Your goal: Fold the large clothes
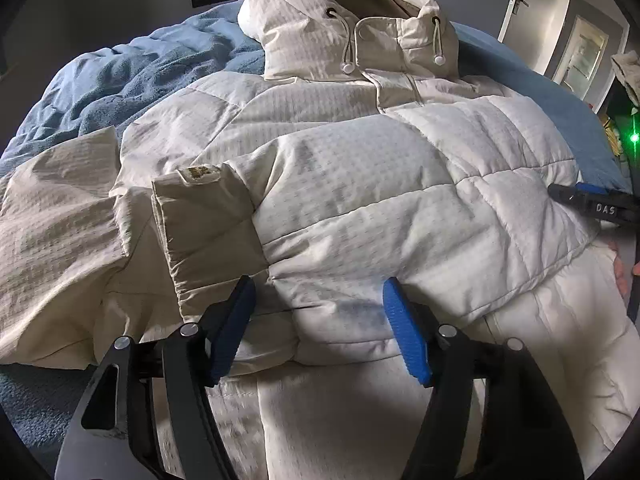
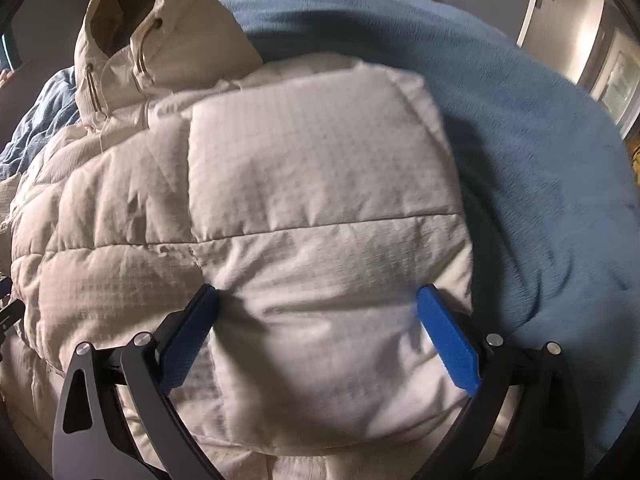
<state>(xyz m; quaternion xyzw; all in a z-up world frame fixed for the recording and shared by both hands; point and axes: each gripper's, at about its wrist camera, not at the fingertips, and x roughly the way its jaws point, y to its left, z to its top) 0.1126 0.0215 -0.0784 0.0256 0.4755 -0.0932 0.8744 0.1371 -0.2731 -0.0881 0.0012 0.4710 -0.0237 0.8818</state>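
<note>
One big blue blanket (image 2: 520, 128) covers the bed, smooth past the right hand-held gripper (image 2: 318, 300) and bunched up in wrinkles far off beyond the left hand-held gripper (image 1: 318, 292).

One puffy white jacket (image 1: 360, 184) lies on the blanket, right in front of both hand-held grippers and under their tips. It is thick and soft, sewn into fat squares with a tiny grid pattern on the cloth. It is creamy white, and it looks a bit tan in the shady spots.

The jacket has one hood (image 1: 320, 20), lying at the far end, away from both hand-held grippers. Two cords hang from the hood, each with a little round white bead (image 1: 346, 67) at its end.

One sleeve (image 1: 208, 232) is folded over the front of the jacket, just ahead and to the left of the left hand-held gripper. A small worn patch (image 1: 199, 172) sits near the sleeve's end.

There are two hand-held grippers, each with two blue pads (image 1: 406, 332). The left one has its pads apart, with a puffy bump of the jacket sitting between them; I cannot tell if they press it. The right one is spread wide over a folded part of the jacket, not squeezing it. In the left view, the right hand-held gripper's black tip (image 1: 592, 204) pokes in at the far right edge of the jacket.
</note>
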